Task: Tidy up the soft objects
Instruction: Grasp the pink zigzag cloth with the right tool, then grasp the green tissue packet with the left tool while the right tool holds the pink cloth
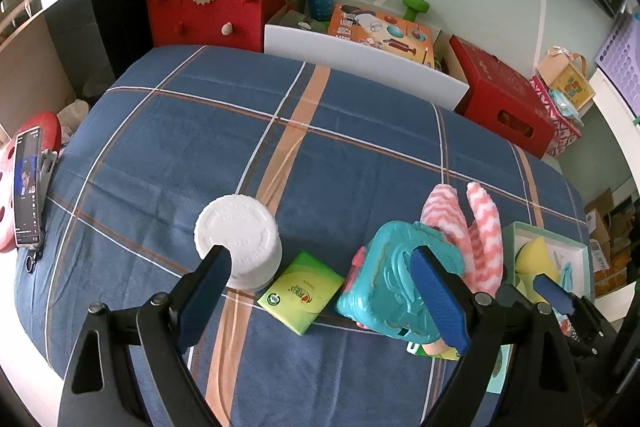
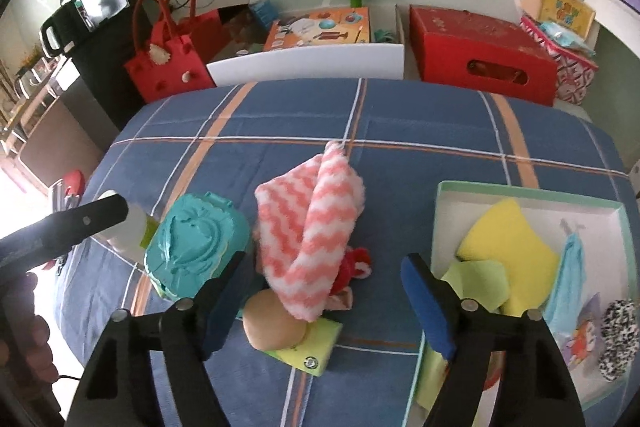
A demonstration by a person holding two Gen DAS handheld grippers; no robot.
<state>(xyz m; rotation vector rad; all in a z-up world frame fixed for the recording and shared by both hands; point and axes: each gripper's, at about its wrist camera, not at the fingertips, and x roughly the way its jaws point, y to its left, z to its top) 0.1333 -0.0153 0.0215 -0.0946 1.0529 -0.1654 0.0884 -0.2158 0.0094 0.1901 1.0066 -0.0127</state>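
In the right wrist view a pink-and-white chevron cloth (image 2: pixel 312 227) lies bunched on the blue plaid bedspread (image 2: pixel 420 115), draped over a round peach soft thing (image 2: pixel 272 327) and a small red item (image 2: pixel 358 263). My right gripper (image 2: pixel 324 259) hangs open above them, its pads touching nothing. To its right, an open pale green box (image 2: pixel 520 193) holds a yellow sponge (image 2: pixel 508 243), a light green cloth (image 2: pixel 476 283), a blue towel (image 2: pixel 568 279) and a speckled black-and-white piece (image 2: pixel 618 339). My left gripper (image 1: pixel 320 251) is open over a green tissue packet (image 1: pixel 302 293) and a teal toy case (image 1: pixel 396 287).
A white jar (image 1: pixel 238 241) stands upside down by the left finger. A phone on a stand (image 1: pixel 28 187) sits at the bed's left edge. Beyond the far edge stand a red felt bag (image 1: pixel 208 11), a white bin (image 1: pixel 360 63) and a red box (image 1: pixel 504 99).
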